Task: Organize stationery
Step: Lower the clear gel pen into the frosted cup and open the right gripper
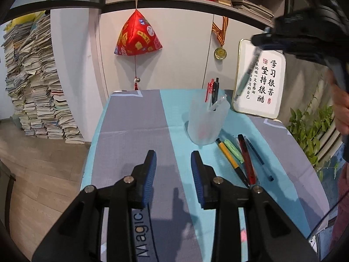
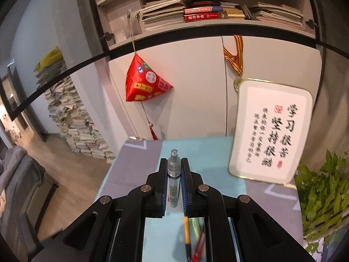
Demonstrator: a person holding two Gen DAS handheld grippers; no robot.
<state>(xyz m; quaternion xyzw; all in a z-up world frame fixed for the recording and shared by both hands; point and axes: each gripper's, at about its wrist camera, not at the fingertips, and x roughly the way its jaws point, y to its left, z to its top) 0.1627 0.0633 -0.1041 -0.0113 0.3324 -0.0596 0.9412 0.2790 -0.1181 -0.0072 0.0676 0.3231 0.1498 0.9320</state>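
The right gripper [image 2: 174,175] is raised above the counter [image 1: 135,135], its fingers [image 2: 161,179] clenched on a clear pen [image 2: 173,179]. The left gripper [image 1: 173,174] hovers low with its fingers spread and nothing between them. A cup [image 1: 206,123] holds several pens; four more pens [image 1: 244,159] lie just beside it.
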